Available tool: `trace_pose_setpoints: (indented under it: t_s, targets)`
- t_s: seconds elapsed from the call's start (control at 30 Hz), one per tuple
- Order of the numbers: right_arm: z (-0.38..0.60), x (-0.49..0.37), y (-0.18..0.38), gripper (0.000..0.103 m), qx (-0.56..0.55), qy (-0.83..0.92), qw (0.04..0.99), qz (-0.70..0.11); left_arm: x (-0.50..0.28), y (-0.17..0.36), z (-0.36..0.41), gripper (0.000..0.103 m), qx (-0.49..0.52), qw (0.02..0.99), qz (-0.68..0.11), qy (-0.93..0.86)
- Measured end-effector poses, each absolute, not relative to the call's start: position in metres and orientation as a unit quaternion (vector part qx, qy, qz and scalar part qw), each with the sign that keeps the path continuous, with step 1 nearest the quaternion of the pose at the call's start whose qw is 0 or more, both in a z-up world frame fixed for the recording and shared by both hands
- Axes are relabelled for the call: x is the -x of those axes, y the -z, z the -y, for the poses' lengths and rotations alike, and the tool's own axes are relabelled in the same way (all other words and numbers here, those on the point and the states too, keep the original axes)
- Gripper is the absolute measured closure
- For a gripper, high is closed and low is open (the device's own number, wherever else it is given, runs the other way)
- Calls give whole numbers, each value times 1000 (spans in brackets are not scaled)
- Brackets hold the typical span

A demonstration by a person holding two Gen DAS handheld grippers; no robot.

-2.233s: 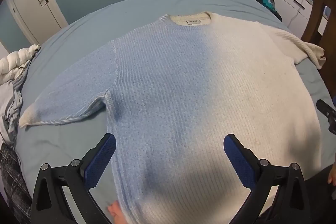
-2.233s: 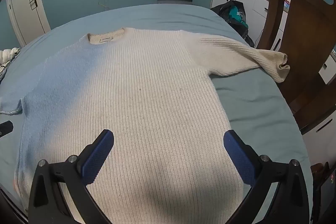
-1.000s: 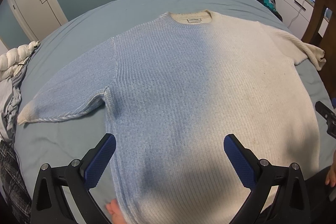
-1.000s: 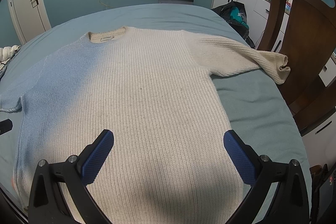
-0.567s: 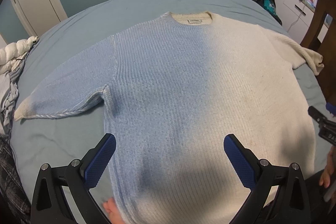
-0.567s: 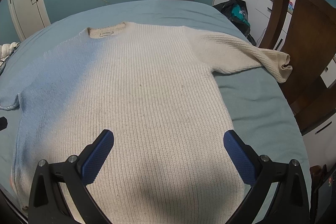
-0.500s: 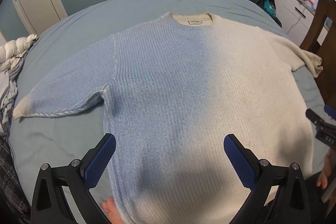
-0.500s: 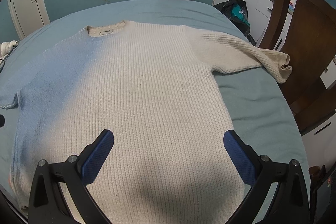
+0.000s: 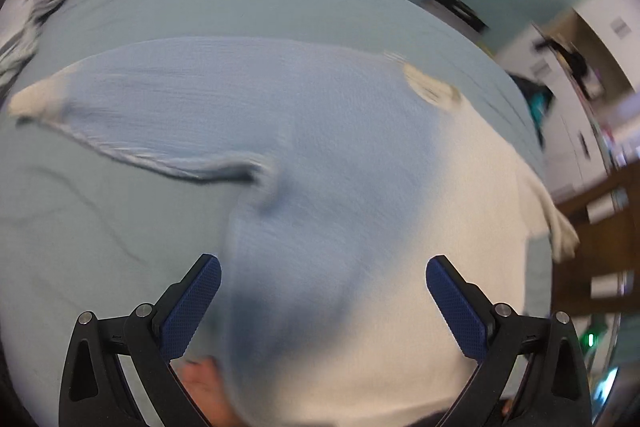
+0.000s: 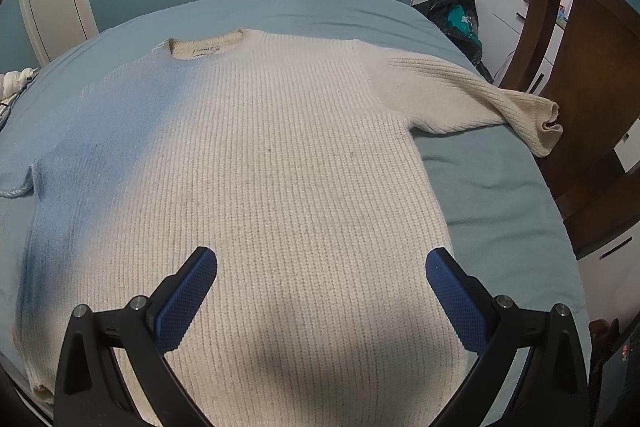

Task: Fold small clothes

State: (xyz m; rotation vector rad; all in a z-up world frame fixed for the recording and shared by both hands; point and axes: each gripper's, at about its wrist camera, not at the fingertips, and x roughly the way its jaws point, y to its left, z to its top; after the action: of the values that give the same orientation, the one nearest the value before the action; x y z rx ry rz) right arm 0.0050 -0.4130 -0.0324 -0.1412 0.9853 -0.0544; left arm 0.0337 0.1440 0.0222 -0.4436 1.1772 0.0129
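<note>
Swinging leftward, the left gripper [image 9: 322, 301], jaws wide, now faces the sweater [image 10: 256, 167]'s left sleeve [image 9: 132, 115], probably the first fold; right gripper [image 10: 320, 291] hovers wide open.

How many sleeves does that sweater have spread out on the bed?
2. The blue sleeve stretches out on the sweater's left side. The cream sleeve lies on the right, its cuff at the bed's edge by the wooden chair.

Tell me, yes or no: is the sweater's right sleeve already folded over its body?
No. The sleeve lies stretched out sideways on the bed, off the sweater body, cuff toward the chair.
</note>
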Motion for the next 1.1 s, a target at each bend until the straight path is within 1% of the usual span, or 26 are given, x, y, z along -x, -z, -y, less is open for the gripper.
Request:
trace_pose_setpoints:
  t_s: [0.1, 0.23, 0.33, 0.4, 0.47, 0.53, 0.67, 0.77, 0.87, 0.97, 1.0, 1.03, 1.07, 1.1]
  targets:
    - [412, -5, 32, 1, 67, 25, 878, -473, -39, -14, -194, 0, 219, 799, -556, -64]
    - [411, -5, 32, 1, 72, 26, 878, -473, -35, 16, -273, 0, 263, 774, -562, -128]
    - [409, -7, 35, 1, 78, 28, 876, -476, -21, 49, -341, 0, 338, 731, -569, -167]
    - [408, -9, 36, 1, 79, 23, 874, -478, -10, 64, -375, 0, 388, 708, -561, -182]
    - [406, -10, 38, 1, 82, 23, 872, -481, 1, 78, -418, 0, 442, 688, -539, -204]
    - [405, -12, 40, 1, 88, 25, 869, -486, 6, 83, -441, 0, 475, 673, -521, -222]
    - [400, -14, 44, 1, 105, 32, 865, -490, 15, 108, -500, 0, 574, 636, -454, -247]
    - [395, -16, 46, 1, 123, 38, 862, -490, 21, 124, -527, 1, 619, 617, -399, -278]
    - [390, -18, 49, 1, 132, 35, 857, -497, 18, 132, -539, 2, 631, 617, -366, -296]
    - [395, -22, 52, 1, 114, 34, 853, -508, 7, 141, -551, 11, 622, 624, -367, -298]
    - [396, -23, 52, 1, 112, 38, 852, -510, 3, 147, -553, 21, 619, 624, -375, -294]
    - [397, -23, 52, 1, 111, 43, 851, -511, -7, 145, -555, 35, 620, 623, -379, -289]
    - [398, -24, 52, 1, 112, 47, 851, -511, -11, 148, -555, 44, 622, 622, -382, -282]
    - [397, -25, 53, 1, 114, 50, 851, -511, -15, 149, -557, 62, 626, 622, -382, -275]
